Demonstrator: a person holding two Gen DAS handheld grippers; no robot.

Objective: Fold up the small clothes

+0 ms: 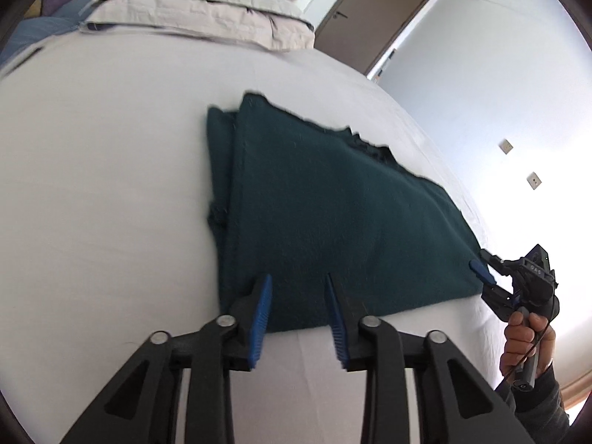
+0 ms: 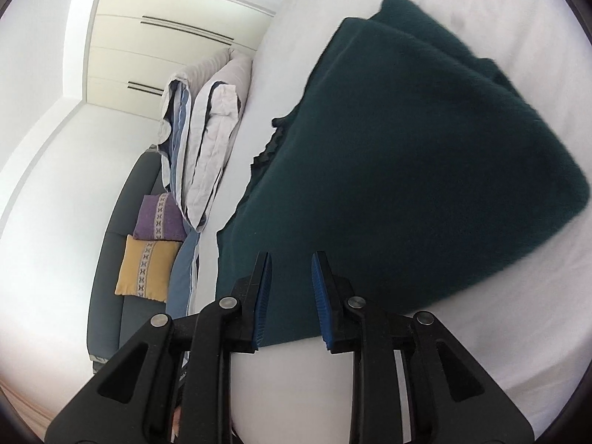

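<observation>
Both claws, left claw (image 1: 298, 296) and right claw (image 2: 290, 277), gaped apart at the folded dark-green garment's (image 1: 333, 203) near edge on the bed (image 1: 111, 185), seemingly ready to pinch for another fold.

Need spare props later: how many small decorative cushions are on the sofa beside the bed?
2, both in the right wrist view: a purple cushion and a yellow cushion touching just beneath it. Bedding may hide more.

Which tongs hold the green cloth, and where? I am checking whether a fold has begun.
Neither. The left tongs and right tongs both stand open at the near edge of the green cloth, gripping nothing.
</observation>
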